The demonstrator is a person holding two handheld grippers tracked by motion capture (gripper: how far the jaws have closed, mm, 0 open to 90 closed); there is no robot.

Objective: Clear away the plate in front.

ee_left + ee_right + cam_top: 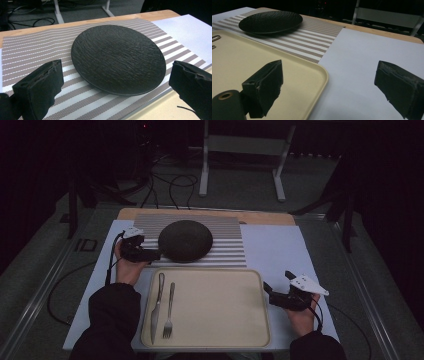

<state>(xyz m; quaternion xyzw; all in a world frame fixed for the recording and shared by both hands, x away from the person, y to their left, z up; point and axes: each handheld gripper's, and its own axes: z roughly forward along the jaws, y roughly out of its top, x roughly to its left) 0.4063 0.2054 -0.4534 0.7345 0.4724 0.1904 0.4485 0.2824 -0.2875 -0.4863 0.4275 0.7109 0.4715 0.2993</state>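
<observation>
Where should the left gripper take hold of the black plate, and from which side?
At the near left rim of the black plate, coming in low from the left. The plate lies flat on the striped mat with a thin, slightly raised edge, and the left gripper already stands open beside that rim, so one jaw could probably slip under.

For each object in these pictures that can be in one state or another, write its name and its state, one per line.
Left hand-held gripper: open, jaws either side of the plate's near edge.
Right hand-held gripper: open, holding nothing, by the tray's right edge.
Plate: empty, flat on the striped mat.
Tray: holds knife and fork side by side.
</observation>
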